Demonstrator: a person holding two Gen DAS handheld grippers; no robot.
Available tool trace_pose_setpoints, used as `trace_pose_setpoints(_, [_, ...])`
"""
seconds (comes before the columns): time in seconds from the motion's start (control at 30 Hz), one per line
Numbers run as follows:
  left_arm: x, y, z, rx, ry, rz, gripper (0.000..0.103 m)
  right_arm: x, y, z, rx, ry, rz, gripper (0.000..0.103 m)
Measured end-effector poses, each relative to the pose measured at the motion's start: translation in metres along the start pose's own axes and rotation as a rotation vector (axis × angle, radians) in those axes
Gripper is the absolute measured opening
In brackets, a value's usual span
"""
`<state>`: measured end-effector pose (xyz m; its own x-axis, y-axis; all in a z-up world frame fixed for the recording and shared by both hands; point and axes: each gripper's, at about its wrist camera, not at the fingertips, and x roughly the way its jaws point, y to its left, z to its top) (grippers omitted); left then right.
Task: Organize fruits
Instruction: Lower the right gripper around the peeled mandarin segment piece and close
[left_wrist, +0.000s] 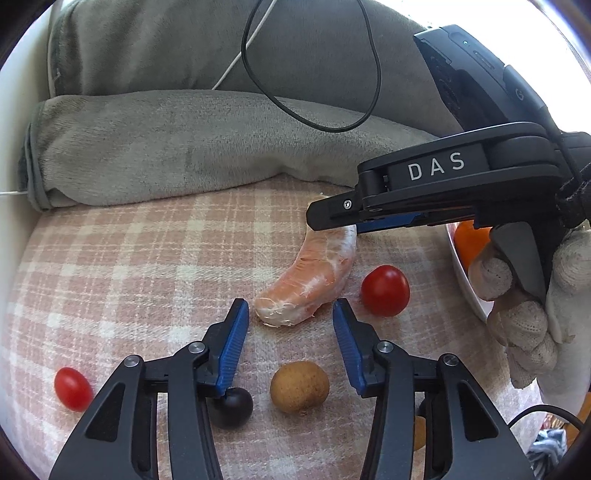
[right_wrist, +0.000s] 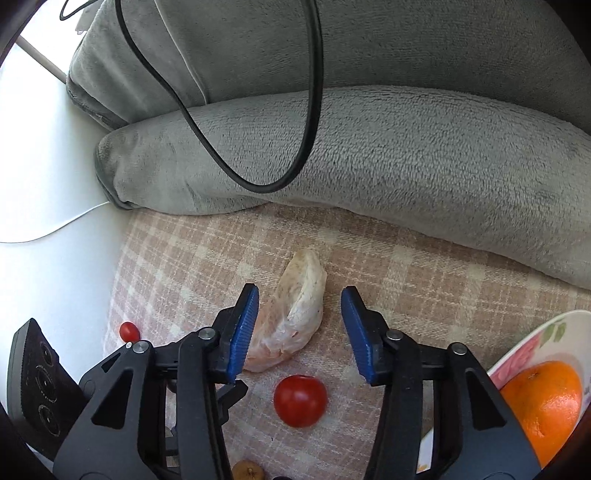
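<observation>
Both grippers — left gripper (left_wrist: 290, 314), right gripper (right_wrist: 299, 304) — gape over the plaid cloth (left_wrist: 129, 266).

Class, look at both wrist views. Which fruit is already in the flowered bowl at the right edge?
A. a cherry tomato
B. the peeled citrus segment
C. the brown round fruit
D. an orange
D: the orange sits inside the flowered bowl, while the peeled citrus segment, the cherry tomatoes and the brown round fruit all lie on the checked cloth.
</observation>
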<state>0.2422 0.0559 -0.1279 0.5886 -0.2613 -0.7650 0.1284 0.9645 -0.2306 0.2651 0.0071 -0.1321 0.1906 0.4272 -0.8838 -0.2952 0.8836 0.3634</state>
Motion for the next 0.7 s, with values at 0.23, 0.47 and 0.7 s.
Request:
trace_pose_setpoints(0.23, [0.008,-0.006,0.01,0.023,0.001,0.009,0.045,-0.001,-0.001,0.0,-0.003,0.004,0.0,0.047])
trace_pose_setpoints(0.47, [0.016,-0.007,0.017,0.045,-0.004,0.025,0.04,0.001,0.001,-0.003,-0.001,0.01,0.005,0.04])
trace_pose_setpoints(0.7, [0.013,-0.018,0.008,0.046,-0.018,0.033,0.037,0.002,0.004,-0.005,0.003,-0.003,0.009,0.032])
